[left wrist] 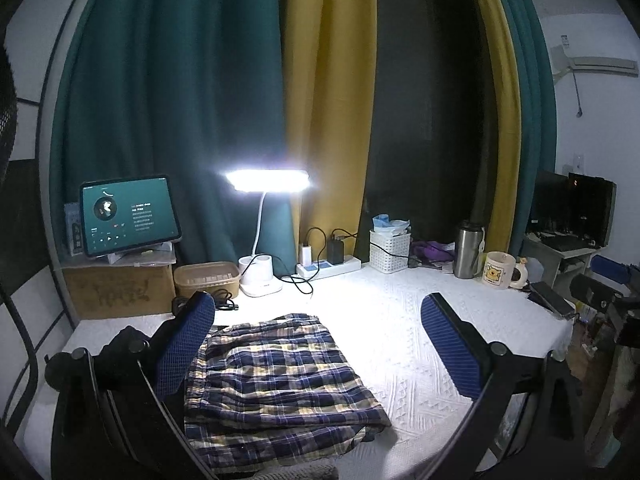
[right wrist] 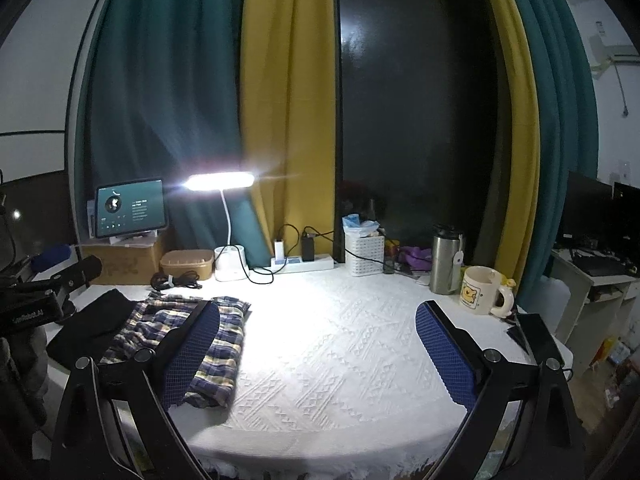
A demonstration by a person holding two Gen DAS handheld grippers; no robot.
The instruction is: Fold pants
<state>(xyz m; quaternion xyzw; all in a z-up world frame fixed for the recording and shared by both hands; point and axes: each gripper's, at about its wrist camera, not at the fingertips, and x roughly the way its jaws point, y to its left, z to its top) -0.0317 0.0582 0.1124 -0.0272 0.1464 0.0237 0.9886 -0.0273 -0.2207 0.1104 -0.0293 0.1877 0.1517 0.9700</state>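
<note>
the plaid pants (left wrist: 280, 384) lie folded into a compact rectangle on the white textured cloth of the counter (left wrist: 400, 320), toward its left side, with a dark garment (right wrist: 96, 320) just beside them at the counter's left edge. the left gripper (left wrist: 320, 352) hangs over the pants with its pads wide apart and nothing between them pressed. the right gripper (right wrist: 320, 352) is also spread wide and empty, its left pad showing in front of the pants and its right pad over bare cloth. the fold looks finished or close to it.

the risks from here seem small but real. a low pad could snag the top layer and drag the stack open. the loose lower edge nearest the camera looks uneven, so a nudge there might spill it. behind, the desk lamp (left wrist: 264, 240), the charger cables (left wrist: 296, 276) and the cartoon mug (right wrist: 480, 290) stand near enough that a wide sweep could catch them.
</note>
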